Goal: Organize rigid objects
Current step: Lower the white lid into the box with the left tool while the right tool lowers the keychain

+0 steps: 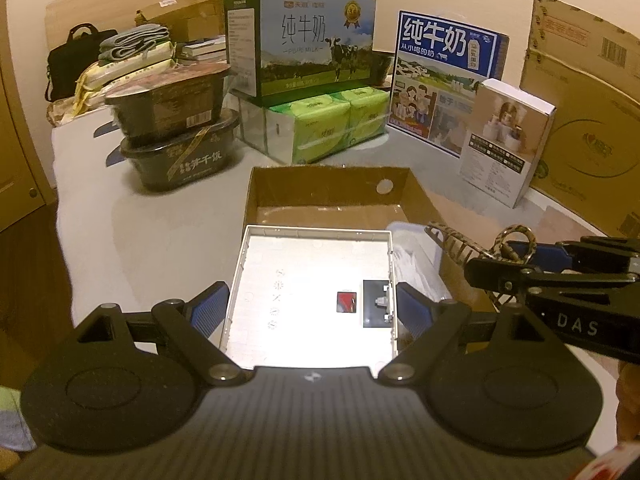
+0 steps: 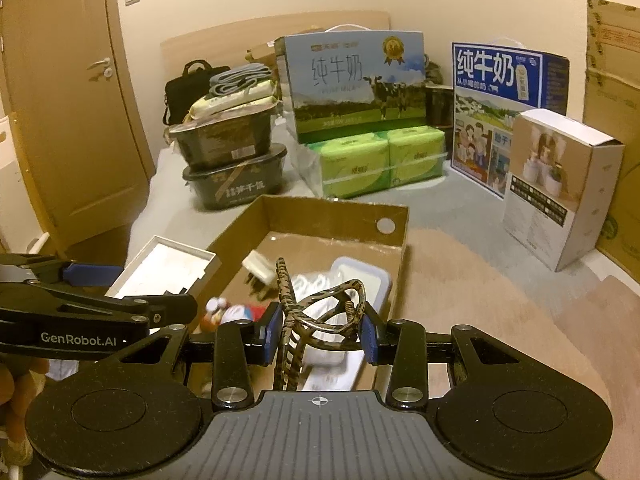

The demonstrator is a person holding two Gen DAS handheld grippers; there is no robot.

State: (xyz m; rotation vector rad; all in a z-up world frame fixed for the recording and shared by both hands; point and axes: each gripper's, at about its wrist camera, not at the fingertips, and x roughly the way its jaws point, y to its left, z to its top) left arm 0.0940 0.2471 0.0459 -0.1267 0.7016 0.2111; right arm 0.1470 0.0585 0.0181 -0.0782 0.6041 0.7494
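My left gripper [image 1: 312,300] is shut on a flat white tray-like panel [image 1: 316,280], held by its side edges over the left rim of an open cardboard box [image 1: 332,184]. My right gripper [image 2: 318,330] is shut on a leopard-patterned hair claw clip [image 2: 316,308], held above the box [image 2: 332,212]; the clip also shows in the left wrist view [image 1: 460,244]. Inside the box lie a clear lidded plastic container [image 2: 360,280], a white charger plug [image 2: 260,270] and a small toy figure [image 2: 228,312]. The white panel shows at the box's left in the right wrist view [image 2: 164,272].
Behind the box stand two stacked black food tubs [image 1: 176,128], a milk carton case [image 1: 308,40] on green tissue packs [image 1: 332,124], a blue milk case [image 1: 444,76], a white product box [image 1: 504,140] and a large cardboard carton [image 1: 584,100]. A wooden door [image 2: 68,100] is at left.
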